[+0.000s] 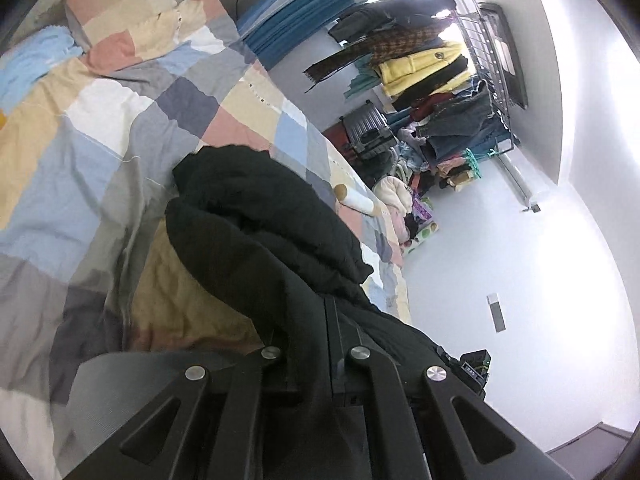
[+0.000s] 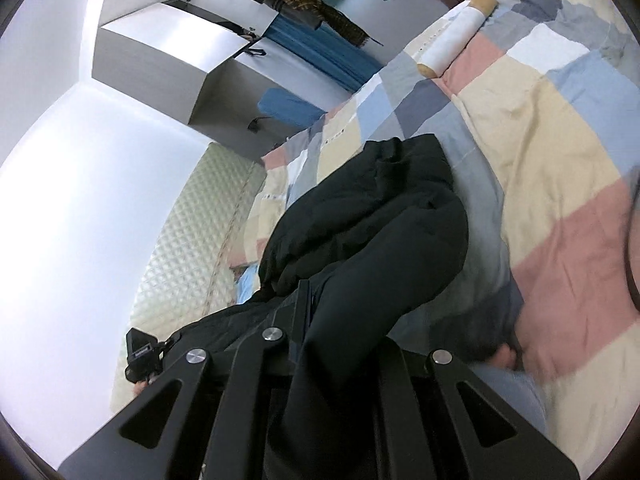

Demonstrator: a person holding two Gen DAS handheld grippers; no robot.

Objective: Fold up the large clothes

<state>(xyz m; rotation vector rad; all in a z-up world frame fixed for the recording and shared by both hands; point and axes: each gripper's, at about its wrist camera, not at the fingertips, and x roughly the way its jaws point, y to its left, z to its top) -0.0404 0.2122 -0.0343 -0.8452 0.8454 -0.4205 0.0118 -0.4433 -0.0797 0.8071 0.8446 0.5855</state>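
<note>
A large black padded garment [image 1: 256, 216] hangs bunched over the patchwork bed cover [image 1: 100, 128]. My left gripper [image 1: 326, 312] is shut on its fabric, which drapes over the fingers and hides the tips. In the right wrist view the same black garment [image 2: 372, 220] is lifted off the checked bed cover [image 2: 540, 128], with my right gripper [image 2: 308, 300] shut on another part of it. Cloth covers the right fingertips too. The other gripper's body [image 2: 140, 354] shows at the lower left of that view.
A white roll with tan ends [image 1: 356, 199] lies near the bed's edge, also seen as the roll [image 2: 452, 40]. A crowded clothes rack [image 1: 432, 64] and a suitcase [image 1: 368, 128] stand by the wall. A light blue cloth [image 1: 28, 64] lies on the bed.
</note>
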